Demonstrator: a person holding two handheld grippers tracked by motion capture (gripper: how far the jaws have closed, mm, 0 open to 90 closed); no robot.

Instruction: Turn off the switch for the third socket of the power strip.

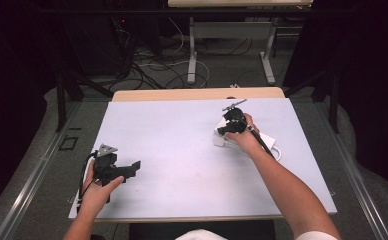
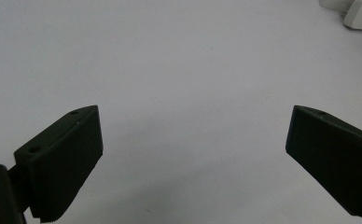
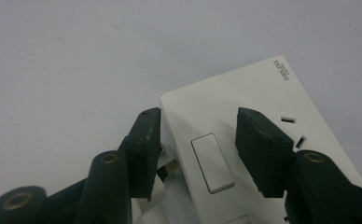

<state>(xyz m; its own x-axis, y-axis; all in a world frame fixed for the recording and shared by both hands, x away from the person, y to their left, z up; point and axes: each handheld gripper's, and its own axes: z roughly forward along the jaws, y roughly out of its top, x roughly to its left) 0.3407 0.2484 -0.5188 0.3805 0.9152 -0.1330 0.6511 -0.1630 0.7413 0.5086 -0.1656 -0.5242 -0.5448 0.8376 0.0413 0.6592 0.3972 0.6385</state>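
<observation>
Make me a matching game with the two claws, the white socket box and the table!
Things:
1. left claw
2. right claw
3. socket box
4. table

Descriptions:
A. pale and flat, holds everything
B. white, with a rectangular switch
C. wide open above bare table
D. hovering at the switch, one side off the box edge

Pairs: 1-C, 2-D, 3-B, 4-A

The table (image 1: 182, 150) carries 1 white power strip (image 3: 244, 140) near its right edge, with 1 switch (image 3: 212, 163); 2 grippers, left (image 1: 132, 167) and right (image 1: 227, 129).
</observation>
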